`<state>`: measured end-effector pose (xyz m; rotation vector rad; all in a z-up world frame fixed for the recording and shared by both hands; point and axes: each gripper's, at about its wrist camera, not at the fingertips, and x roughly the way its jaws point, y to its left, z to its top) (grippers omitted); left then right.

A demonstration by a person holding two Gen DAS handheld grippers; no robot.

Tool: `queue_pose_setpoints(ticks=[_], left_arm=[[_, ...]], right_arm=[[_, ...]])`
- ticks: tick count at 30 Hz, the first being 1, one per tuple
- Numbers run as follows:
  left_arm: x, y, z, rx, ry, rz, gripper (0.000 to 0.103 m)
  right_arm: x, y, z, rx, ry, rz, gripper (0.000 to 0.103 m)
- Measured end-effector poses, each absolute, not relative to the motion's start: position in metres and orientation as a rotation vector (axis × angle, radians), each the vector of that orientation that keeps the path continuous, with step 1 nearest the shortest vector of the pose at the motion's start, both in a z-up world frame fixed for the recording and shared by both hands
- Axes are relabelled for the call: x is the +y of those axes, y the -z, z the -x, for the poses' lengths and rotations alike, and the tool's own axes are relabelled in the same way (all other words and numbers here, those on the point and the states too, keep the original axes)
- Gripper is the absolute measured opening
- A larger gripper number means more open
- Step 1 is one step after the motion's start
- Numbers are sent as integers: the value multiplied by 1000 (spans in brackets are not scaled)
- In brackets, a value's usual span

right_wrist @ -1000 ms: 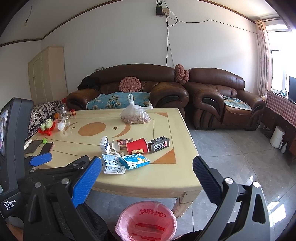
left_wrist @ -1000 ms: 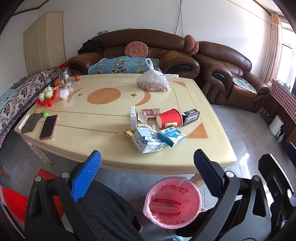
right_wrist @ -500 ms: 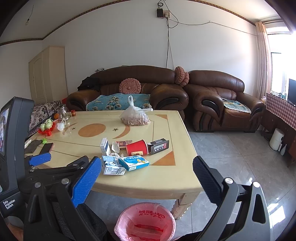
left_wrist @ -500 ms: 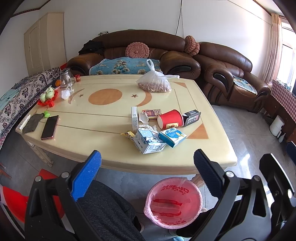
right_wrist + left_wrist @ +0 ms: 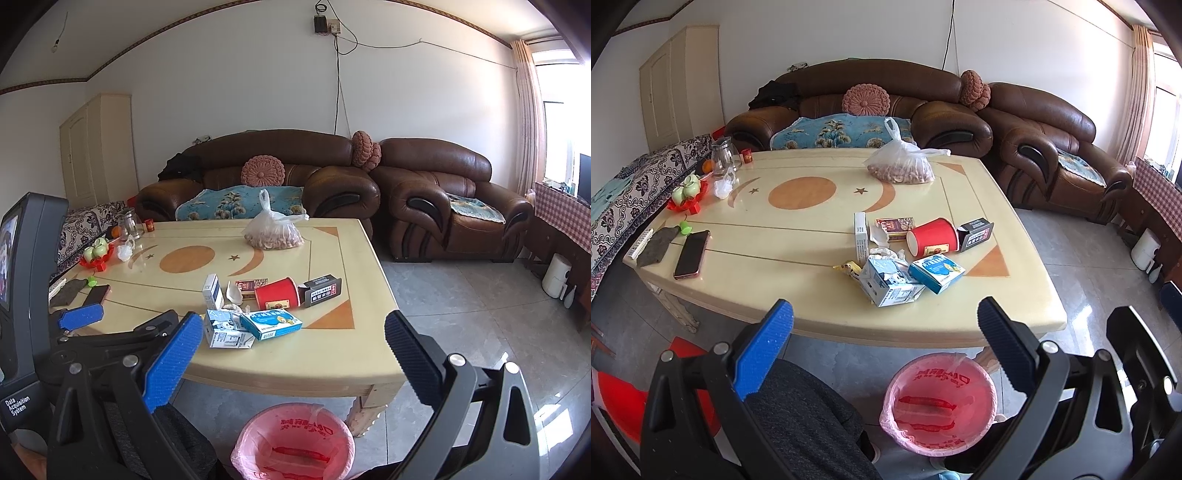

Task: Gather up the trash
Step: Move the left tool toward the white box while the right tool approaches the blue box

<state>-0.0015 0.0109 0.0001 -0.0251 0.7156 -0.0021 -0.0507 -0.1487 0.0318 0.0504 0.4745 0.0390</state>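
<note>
While both grippers hang short of the table (image 5: 820, 317), left gripper (image 5: 882, 332) & right gripper (image 5: 291, 345) spread wide, nothing held, trash sits near the front-right edge: 1 red cup (image 5: 932, 236) on its side, approx 5 small boxes (image 5: 936, 272), crumpled tissue. Pink-lined bin (image 5: 938, 400) on floor just below the edge, no trash in it.
</note>
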Motion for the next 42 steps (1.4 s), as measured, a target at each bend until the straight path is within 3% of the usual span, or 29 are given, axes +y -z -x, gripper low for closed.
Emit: queue_pose_setpoints(ticks=[18,42], left_arm=[[52,25,-46,811,71,30,98],[63,66,-183,1001,122,22,98]], right_arm=[[-169,11,-14,611,-163,-26,97],[-138,93,-113,666,-264,369,97]])
